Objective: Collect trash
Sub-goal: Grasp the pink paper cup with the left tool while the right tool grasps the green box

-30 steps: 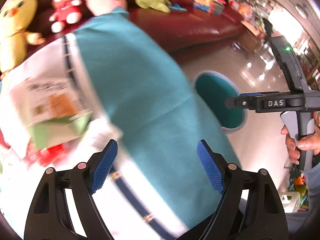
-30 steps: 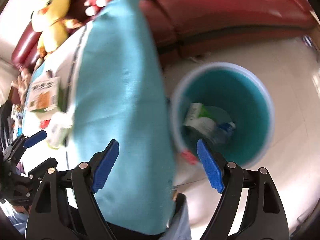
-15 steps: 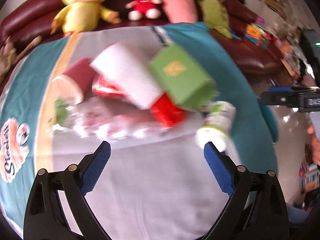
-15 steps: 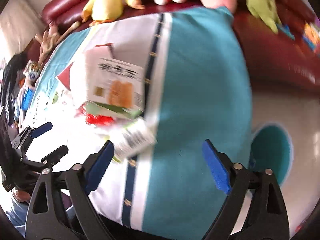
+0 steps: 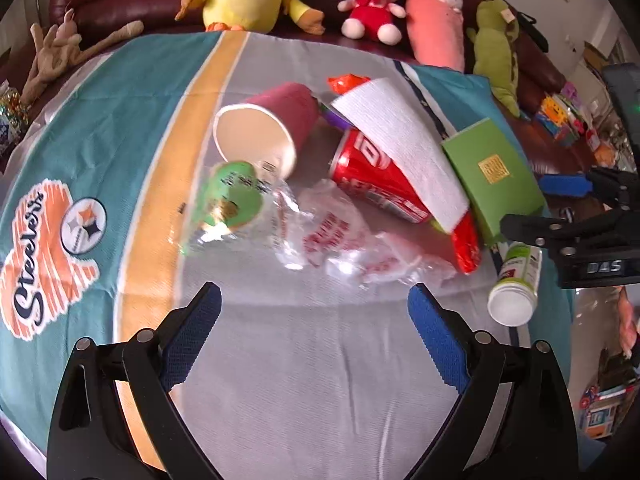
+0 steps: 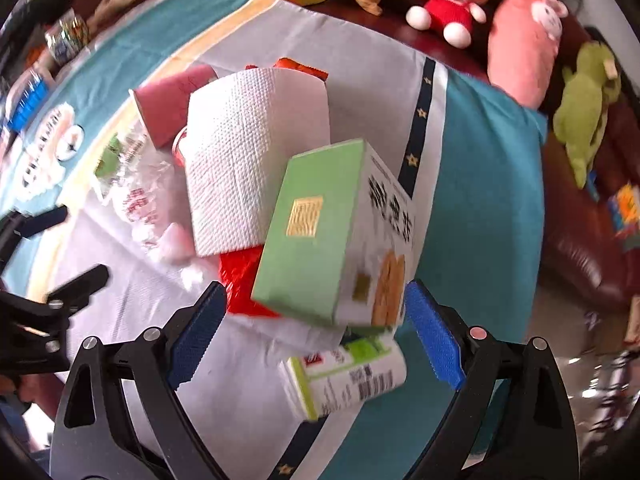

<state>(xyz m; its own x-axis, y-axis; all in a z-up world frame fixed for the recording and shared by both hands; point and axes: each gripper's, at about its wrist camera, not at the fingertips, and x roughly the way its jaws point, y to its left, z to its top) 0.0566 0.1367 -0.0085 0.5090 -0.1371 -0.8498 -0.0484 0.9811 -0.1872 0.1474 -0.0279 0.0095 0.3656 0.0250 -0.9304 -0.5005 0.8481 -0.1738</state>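
- Left gripper point(image 5: 314, 322) spread wide over bare tablecloth point(image 5: 304, 380), holding nothing.
- Trash heaped just beyond: maroon paper cup point(image 5: 268, 128) on its side, red can point(image 5: 376, 178) under white paper towel point(image 5: 404, 140), green box point(image 5: 494, 176), crumpled clear plastic point(image 5: 340, 240).
- White bottle point(image 5: 516, 284) near right gripper point(image 5: 560, 208).

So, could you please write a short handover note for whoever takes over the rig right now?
Left gripper: open, empty, facing the trash pile.
Right gripper: open, empty, in front of the green box and the small white bottle.
On the tablecloth: maroon paper cup, red can, paper towel, clear plastic wrappers, box, bottle.
Done: nothing visibly picked from this pile.
Left: all of it; no bin in view.
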